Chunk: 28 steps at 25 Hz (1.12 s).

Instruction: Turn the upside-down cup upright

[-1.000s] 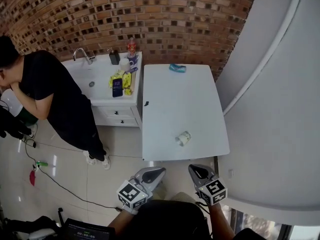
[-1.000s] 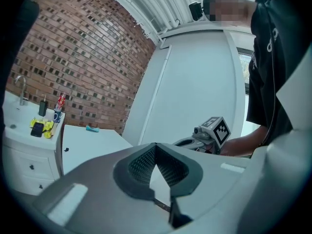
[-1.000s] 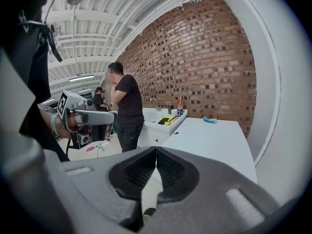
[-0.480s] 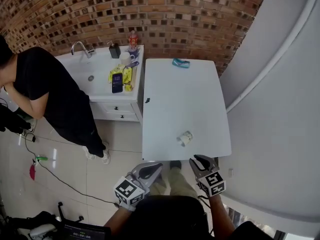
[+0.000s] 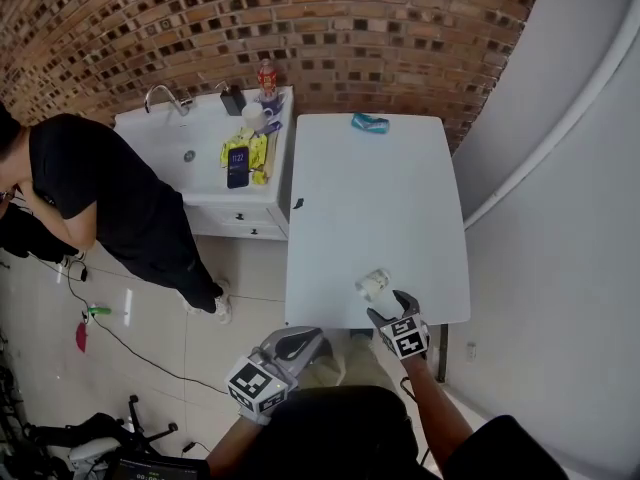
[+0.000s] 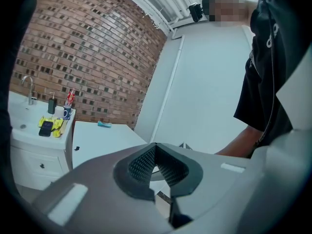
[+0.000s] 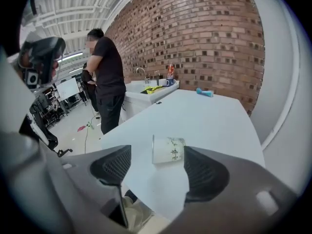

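A brick wall (image 5: 300,28) backs the room. In front of it a long white surface (image 5: 380,198) runs toward the wearer, beside a sink cabinet (image 5: 190,158) where a person in black (image 5: 100,188) stands well clear of the work. The surface is nearly bare, which leaves the cup (image 5: 374,285) easy to reach near its front edge on the right-hand side. The cup seems to lie on its side rather than on its rim, its wide mouth turned leftward in the right gripper view (image 7: 168,149). The right claw (image 5: 391,308) is tilted down just short of it. Its jaws have just been opening and now stand spread, framing the cup ahead without touching it, probably so they can straddle the wall on a further push. The grasp looks not yet made, so the turning upright is all still to do. The left claw (image 5: 297,343) hangs off the surface's front edge, pads pressed together on nothing (image 6: 155,147), apparently parked out of the way.
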Tool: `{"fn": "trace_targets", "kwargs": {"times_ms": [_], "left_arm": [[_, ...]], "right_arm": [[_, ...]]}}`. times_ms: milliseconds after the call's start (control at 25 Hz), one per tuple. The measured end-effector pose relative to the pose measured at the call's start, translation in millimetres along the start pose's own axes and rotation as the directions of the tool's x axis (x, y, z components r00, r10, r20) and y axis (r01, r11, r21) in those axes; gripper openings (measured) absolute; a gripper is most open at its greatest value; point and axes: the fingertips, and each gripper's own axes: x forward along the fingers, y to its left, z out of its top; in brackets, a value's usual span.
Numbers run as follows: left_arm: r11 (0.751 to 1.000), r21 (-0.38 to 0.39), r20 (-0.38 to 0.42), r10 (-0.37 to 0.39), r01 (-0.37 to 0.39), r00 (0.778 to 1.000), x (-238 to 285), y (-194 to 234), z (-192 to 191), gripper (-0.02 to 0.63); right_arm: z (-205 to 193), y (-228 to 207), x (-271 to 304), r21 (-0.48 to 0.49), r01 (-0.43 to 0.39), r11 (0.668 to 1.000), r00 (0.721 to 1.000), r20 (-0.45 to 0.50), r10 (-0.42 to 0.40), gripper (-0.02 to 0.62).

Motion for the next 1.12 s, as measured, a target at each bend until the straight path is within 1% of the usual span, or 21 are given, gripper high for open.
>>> {"fn": "trace_targets", "kwargs": {"times_ms": [160,280,480,680,720,760,800,840,880,920,960,1000,1040,1080,1120], "left_arm": [[1.000,-0.004,0.003,0.024,-0.024,1.000,7,5,7,0.015],[0.999,-0.009,0.004,0.037,-0.037,0.999,12,7,10,0.015],[0.998,-0.017,-0.002,0.054,-0.054,0.999,19,12,12,0.015],[0.998,-0.020,-0.003,0.067,-0.067,0.998,24,19,15,0.015],[0.997,-0.021,-0.003,0.069,-0.069,0.998,26,20,16,0.015],[0.997,-0.022,-0.003,0.070,-0.070,0.998,27,21,16,0.015],[0.997,-0.024,-0.002,0.072,-0.072,0.997,29,22,17,0.015],[0.997,-0.026,-0.001,0.074,-0.074,0.997,29,23,17,0.014],[0.997,-0.029,0.000,0.075,-0.075,0.997,30,25,18,0.014],[0.997,-0.032,0.001,0.077,-0.077,0.997,30,26,18,0.015],[0.996,-0.034,0.003,0.078,-0.078,0.997,30,27,19,0.015],[0.996,-0.036,0.004,0.079,-0.079,0.997,30,27,19,0.015],[0.996,-0.037,0.005,0.079,-0.079,0.997,30,28,19,0.015],[0.996,-0.037,0.005,0.080,-0.080,0.997,31,28,19,0.015],[0.996,-0.037,0.006,0.080,-0.080,0.997,31,29,20,0.015]], "right_arm": [[-11,-16,29,-0.002,0.005,1.000,0.998,-0.057,-0.005,0.369],[-18,-20,45,0.011,-0.013,1.000,0.996,-0.090,0.014,0.410],[-18,-24,59,-0.002,-0.038,0.999,0.993,-0.110,0.038,0.413],[-17,-25,70,0.010,-0.070,0.998,0.992,-0.109,0.071,0.410],[-16,-26,70,0.034,-0.079,0.996,0.992,-0.098,0.082,0.403],[-13,-27,70,0.078,-0.093,0.993,0.992,-0.077,0.099,0.403],[-8,-27,68,0.141,-0.112,0.984,0.992,-0.046,0.120,0.402],[-3,-28,67,0.218,-0.136,0.966,0.990,-0.007,0.141,0.402],[2,-29,65,0.307,-0.165,0.937,0.986,0.039,0.161,0.402],[6,-31,64,0.403,-0.200,0.893,0.980,0.089,0.179,0.402],[8,-33,63,0.502,-0.242,0.830,0.970,0.144,0.196,0.402],[10,-35,63,0.598,-0.291,0.747,0.956,0.202,0.211,0.402],[10,-36,63,0.683,-0.343,0.645,0.939,0.261,0.223,0.402],[10,-38,63,0.749,-0.390,0.536,0.921,0.316,0.228,0.402],[10,-40,63,0.792,-0.427,0.436,0.904,0.363,0.227,0.402]]}}
